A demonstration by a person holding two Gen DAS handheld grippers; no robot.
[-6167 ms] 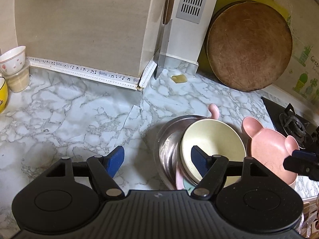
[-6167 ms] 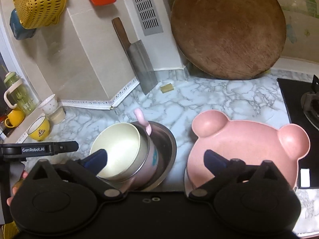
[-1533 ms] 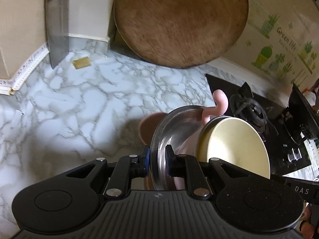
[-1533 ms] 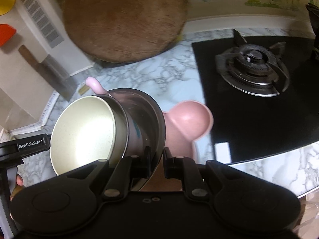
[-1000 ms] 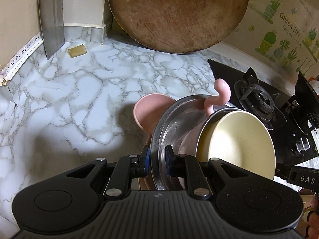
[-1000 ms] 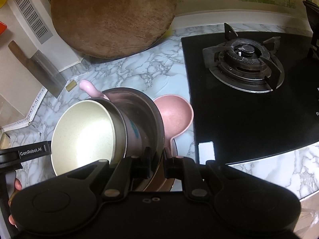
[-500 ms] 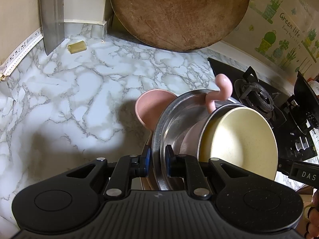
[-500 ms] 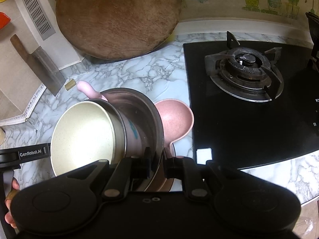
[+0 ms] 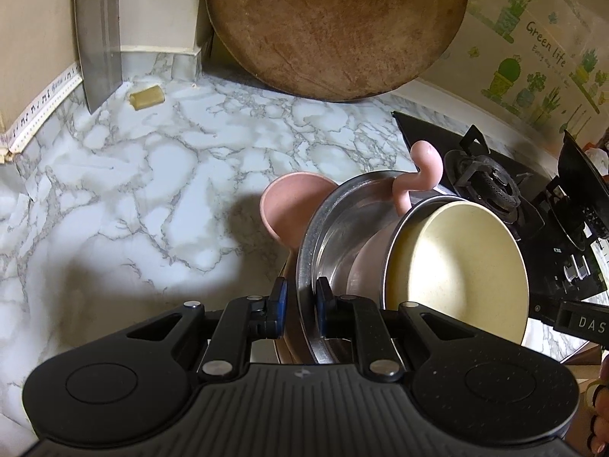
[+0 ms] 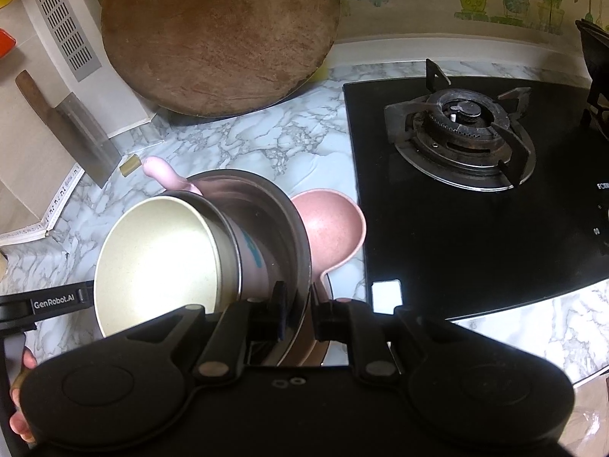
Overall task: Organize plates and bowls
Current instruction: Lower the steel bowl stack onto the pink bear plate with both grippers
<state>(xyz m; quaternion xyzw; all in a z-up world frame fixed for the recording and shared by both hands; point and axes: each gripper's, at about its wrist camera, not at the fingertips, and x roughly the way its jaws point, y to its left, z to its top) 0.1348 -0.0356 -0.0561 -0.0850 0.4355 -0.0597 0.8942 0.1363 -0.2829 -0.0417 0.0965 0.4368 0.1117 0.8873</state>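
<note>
A steel bowl (image 9: 335, 236) holds a pink cup with a curled handle (image 9: 422, 179) and a cream bowl (image 9: 456, 266) nested in it. The stack sits on or just above a pink bear-shaped plate (image 9: 289, 209). My left gripper (image 9: 298, 301) is shut on the steel bowl's near rim. In the right wrist view my right gripper (image 10: 298, 308) is shut on the opposite rim of the steel bowl (image 10: 281, 221), with the cream bowl (image 10: 160, 259) to the left and the pink plate (image 10: 331, 224) under it.
A round wooden board (image 9: 335, 26) leans on the back wall. A cleaver (image 9: 99, 38) leans at the left, a small yellow block (image 9: 146, 96) beside it. A black gas hob (image 10: 479, 190) lies to the right. The marble counter (image 9: 133, 190) spreads to the left.
Both grippers closed on the steel bowl's rim and carried the stack right, over the pink bear plate. In the last second it has barely moved.
</note>
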